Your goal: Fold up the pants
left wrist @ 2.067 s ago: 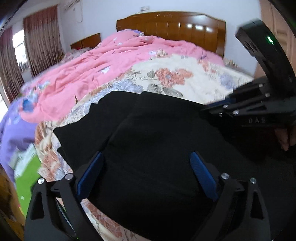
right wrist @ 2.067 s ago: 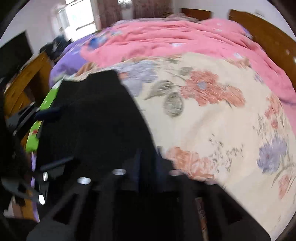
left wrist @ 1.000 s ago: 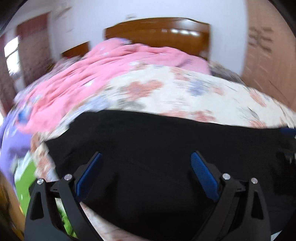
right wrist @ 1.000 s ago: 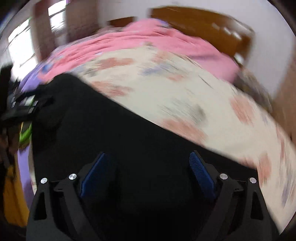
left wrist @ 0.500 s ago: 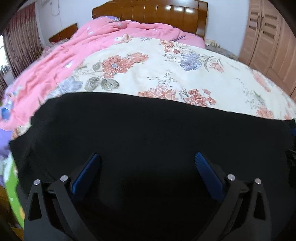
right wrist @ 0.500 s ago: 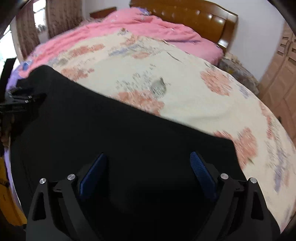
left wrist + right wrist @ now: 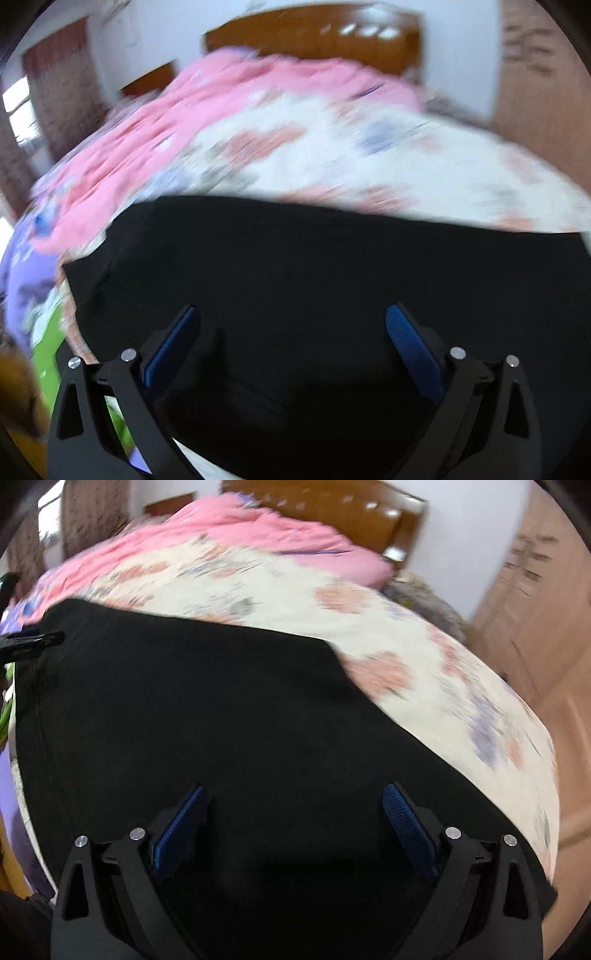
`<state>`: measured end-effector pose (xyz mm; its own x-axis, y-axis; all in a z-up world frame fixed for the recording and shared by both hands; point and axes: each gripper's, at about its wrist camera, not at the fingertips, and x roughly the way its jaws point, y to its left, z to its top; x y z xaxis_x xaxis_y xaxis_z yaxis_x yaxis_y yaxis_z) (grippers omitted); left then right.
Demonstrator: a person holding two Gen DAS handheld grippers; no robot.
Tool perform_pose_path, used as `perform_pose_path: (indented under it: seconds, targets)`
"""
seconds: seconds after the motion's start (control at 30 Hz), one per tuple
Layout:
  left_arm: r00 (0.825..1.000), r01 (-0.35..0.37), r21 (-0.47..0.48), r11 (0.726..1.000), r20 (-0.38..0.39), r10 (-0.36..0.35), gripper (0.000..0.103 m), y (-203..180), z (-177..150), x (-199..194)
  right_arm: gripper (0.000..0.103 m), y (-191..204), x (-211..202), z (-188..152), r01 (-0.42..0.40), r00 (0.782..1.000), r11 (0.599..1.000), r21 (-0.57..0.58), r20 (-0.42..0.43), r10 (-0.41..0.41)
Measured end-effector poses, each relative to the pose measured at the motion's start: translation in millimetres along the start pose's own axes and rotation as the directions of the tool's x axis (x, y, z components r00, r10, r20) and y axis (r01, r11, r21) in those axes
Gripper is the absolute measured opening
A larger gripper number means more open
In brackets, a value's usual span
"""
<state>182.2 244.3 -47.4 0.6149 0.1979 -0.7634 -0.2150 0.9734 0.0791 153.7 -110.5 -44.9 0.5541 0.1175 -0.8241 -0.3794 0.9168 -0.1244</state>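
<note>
Black pants (image 7: 314,280) lie spread flat across the near part of a floral bedspread (image 7: 351,158); they also fill the right wrist view (image 7: 221,720). My left gripper (image 7: 291,332) hovers over the pants near their left end, open and empty. My right gripper (image 7: 293,808) hovers over the pants toward their right end, open and empty. The left gripper's tip (image 7: 33,638) shows at the far left of the right wrist view, over the pants' left edge. Both views are motion-blurred.
A pink quilt (image 7: 221,103) lies along the far left of the bed, below a wooden headboard (image 7: 314,33). A wooden wardrobe (image 7: 535,602) stands to the right. Purple and green bedding (image 7: 33,280) hangs off the bed's left edge.
The right gripper let go of the pants and opened. Both grippers then spread apart over the pants, now laid out flat and wide. The left camera has just swung leftward.
</note>
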Motion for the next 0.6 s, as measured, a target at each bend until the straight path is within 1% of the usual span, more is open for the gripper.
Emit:
perform_pose_path:
  seconds: [0.03, 0.07, 0.1, 0.13, 0.17, 0.2, 0.27, 0.3, 0.33, 0.37, 0.4, 0.43, 0.5, 0.6]
  targets:
    - [0.997, 0.073, 0.017, 0.997, 0.022, -0.074, 0.101, -19, -2, -15, 0.092, -9, -7, -8, -0.002, 1.000, 0.999, 0.033, 0.008, 0.002]
    - [0.991, 0.132, 0.046, 0.990, 0.027, -0.133, 0.101, -36, -6, -24, 0.092, -19, -14, -19, 0.001, 1.000, 0.997, 0.073, 0.016, -0.003]
    - [0.982, 0.187, 0.091, 0.978, 0.020, -0.190, 0.101, -57, -10, -31, 0.092, -27, -20, -31, 0.012, 1.000, 0.994, 0.106, 0.015, -0.014]
    - [0.970, 0.239, 0.162, 0.957, 0.005, -0.243, 0.101, -89, -18, -37, 0.092, -31, -23, -37, 0.022, 1.000, 0.993, 0.115, 0.012, -0.023]
    - [0.967, 0.251, 0.198, 0.947, 0.000, -0.256, 0.101, -104, -23, -40, 0.092, -36, -26, -46, 0.043, 0.999, 0.992, 0.118, 0.001, -0.043]
    - [0.965, 0.259, 0.257, 0.931, -0.019, -0.263, 0.101, -129, -30, -38, 0.092, -40, -27, -56, 0.065, 0.998, 0.991, 0.117, -0.019, -0.063]
    - [0.971, 0.238, 0.318, 0.918, -0.054, -0.233, 0.101, -154, -41, -27, 0.092, -51, -24, -79, 0.085, 0.994, 0.989, 0.123, -0.073, -0.077]
    - [0.974, 0.225, 0.341, 0.913, -0.081, -0.209, 0.102, -163, -48, -17, 0.092, -57, -24, -91, 0.069, 0.995, 0.988, 0.137, -0.077, -0.059]
    - [0.974, 0.226, 0.333, 0.915, -0.061, -0.219, 0.102, -162, -50, -16, 0.092, -64, -28, -101, 0.032, 0.998, 0.985, 0.169, -0.062, -0.022]
    - [0.971, 0.238, 0.320, 0.917, -0.057, -0.232, 0.102, -159, -52, -14, 0.092, -69, -30, -107, 0.013, 0.999, 0.983, 0.183, -0.054, -0.004]
    - [0.962, 0.272, 0.295, 0.916, -0.078, -0.261, 0.102, -154, -49, -9, 0.092, -74, -32, -114, 0.002, 0.999, 0.982, 0.187, -0.039, 0.005]
    - [0.958, 0.288, 0.281, 0.916, -0.086, -0.275, 0.102, -152, -48, -7, 0.092, -82, -35, -122, -0.014, 1.000, 0.981, 0.196, -0.021, 0.018]
    - [0.957, 0.289, 0.288, 0.913, -0.077, -0.278, 0.102, -150, -48, -6, 0.092, -86, -38, -127, -0.033, 0.999, 0.978, 0.204, -0.004, 0.035]
    - [0.961, 0.277, 0.277, 0.920, -0.069, -0.269, 0.102, -148, -47, -4, 0.092, -85, -39, -128, -0.029, 1.000, 0.980, 0.199, -0.002, 0.030]
